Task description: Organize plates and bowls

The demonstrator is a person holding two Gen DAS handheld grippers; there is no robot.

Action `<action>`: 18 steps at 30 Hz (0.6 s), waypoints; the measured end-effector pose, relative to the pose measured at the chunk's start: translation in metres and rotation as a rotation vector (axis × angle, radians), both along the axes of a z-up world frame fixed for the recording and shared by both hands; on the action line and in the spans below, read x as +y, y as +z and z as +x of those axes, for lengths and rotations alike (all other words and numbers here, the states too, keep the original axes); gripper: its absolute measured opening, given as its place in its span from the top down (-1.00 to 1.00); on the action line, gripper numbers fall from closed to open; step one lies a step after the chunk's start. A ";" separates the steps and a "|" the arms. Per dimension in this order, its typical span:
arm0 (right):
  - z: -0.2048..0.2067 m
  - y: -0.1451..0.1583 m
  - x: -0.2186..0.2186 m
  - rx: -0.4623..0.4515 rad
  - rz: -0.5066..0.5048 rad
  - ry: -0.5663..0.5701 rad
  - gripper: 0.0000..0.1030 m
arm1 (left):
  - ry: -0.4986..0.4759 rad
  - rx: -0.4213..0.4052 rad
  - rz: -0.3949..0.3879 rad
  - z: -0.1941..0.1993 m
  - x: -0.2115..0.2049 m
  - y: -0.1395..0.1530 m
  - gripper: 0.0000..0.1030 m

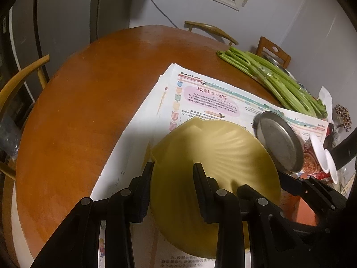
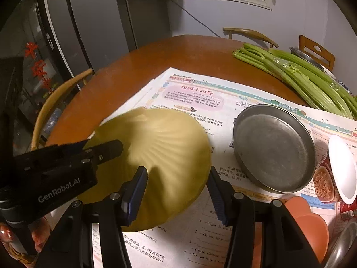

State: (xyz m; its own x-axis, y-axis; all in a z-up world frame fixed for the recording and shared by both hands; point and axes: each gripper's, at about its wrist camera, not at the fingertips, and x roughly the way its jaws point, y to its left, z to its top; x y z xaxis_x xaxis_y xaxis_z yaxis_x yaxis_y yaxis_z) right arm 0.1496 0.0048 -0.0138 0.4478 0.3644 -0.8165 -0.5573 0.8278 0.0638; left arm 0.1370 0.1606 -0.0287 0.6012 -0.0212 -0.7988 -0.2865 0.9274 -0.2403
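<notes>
A yellow ribbed plate (image 1: 214,156) is tilted above the newspaper (image 1: 209,98). My left gripper (image 1: 173,174) straddles its left rim, one finger on each face, still wide apart. In the right wrist view the plate (image 2: 160,147) fills the middle, and my right gripper (image 2: 178,178) straddles its right rim with jaws wide. The left gripper (image 2: 104,149) shows there at the plate's left edge. A shallow metal dish (image 2: 272,149) lies on the newspaper to the right, also in the left wrist view (image 1: 279,143).
A celery bunch (image 2: 308,78) lies at the table's back right. A white bowl on a red printed cup (image 2: 341,169) and an orange dish (image 2: 312,223) stand at the right edge. Wooden chairs (image 1: 20,82) ring the round brown table (image 1: 89,89).
</notes>
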 end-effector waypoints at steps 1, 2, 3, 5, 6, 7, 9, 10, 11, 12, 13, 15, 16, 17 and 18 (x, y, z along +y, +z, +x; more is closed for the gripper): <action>0.000 -0.001 0.001 0.003 -0.004 0.000 -0.06 | -0.003 0.002 0.000 0.001 0.001 -0.001 0.32; 0.000 -0.002 0.001 0.005 -0.006 0.000 -0.06 | -0.004 0.006 0.000 0.001 0.001 -0.003 0.29; -0.001 -0.003 0.001 0.007 -0.007 0.002 -0.06 | -0.006 0.009 0.000 0.001 0.002 -0.004 0.27; -0.002 -0.004 0.002 0.013 -0.010 0.006 -0.06 | -0.008 0.014 0.000 0.001 0.002 -0.005 0.27; -0.002 -0.005 0.002 0.015 -0.011 0.008 -0.06 | -0.009 0.013 0.001 0.000 0.002 -0.006 0.26; -0.003 -0.006 0.001 0.017 -0.011 0.008 -0.06 | -0.011 0.013 0.001 0.000 0.002 -0.006 0.26; -0.004 -0.006 0.000 0.018 -0.009 0.009 -0.06 | -0.013 0.009 -0.003 -0.002 0.002 -0.005 0.21; -0.005 -0.006 -0.001 0.019 -0.008 0.008 -0.06 | -0.014 0.005 -0.002 -0.002 0.001 -0.005 0.20; -0.005 -0.005 -0.002 0.019 -0.005 0.007 -0.06 | -0.014 0.000 0.002 -0.004 0.001 -0.003 0.19; -0.005 -0.004 -0.003 0.018 0.001 0.005 -0.06 | -0.012 -0.006 0.004 -0.005 0.001 -0.002 0.18; -0.006 -0.003 -0.005 0.016 0.004 0.003 -0.06 | -0.011 -0.009 0.007 -0.006 0.001 -0.001 0.18; -0.007 0.000 -0.008 0.009 0.009 0.000 -0.06 | -0.006 -0.015 0.010 -0.008 0.001 0.001 0.14; -0.008 0.001 -0.009 0.005 0.010 -0.001 -0.06 | -0.003 -0.016 0.011 -0.009 0.002 0.003 0.13; -0.009 0.003 -0.010 0.001 0.010 -0.003 -0.06 | 0.002 -0.022 0.008 -0.011 0.003 0.004 0.12; -0.009 0.004 -0.011 -0.006 0.010 -0.005 -0.06 | 0.008 -0.030 0.005 -0.013 0.004 0.007 0.10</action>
State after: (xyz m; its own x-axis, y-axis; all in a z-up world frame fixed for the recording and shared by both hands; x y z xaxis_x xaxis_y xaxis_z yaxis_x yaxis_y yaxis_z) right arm 0.1402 -0.0065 -0.0095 0.4543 0.3705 -0.8102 -0.5536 0.8299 0.0691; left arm 0.1238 0.1643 -0.0222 0.6247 -0.0119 -0.7808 -0.2871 0.9263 -0.2439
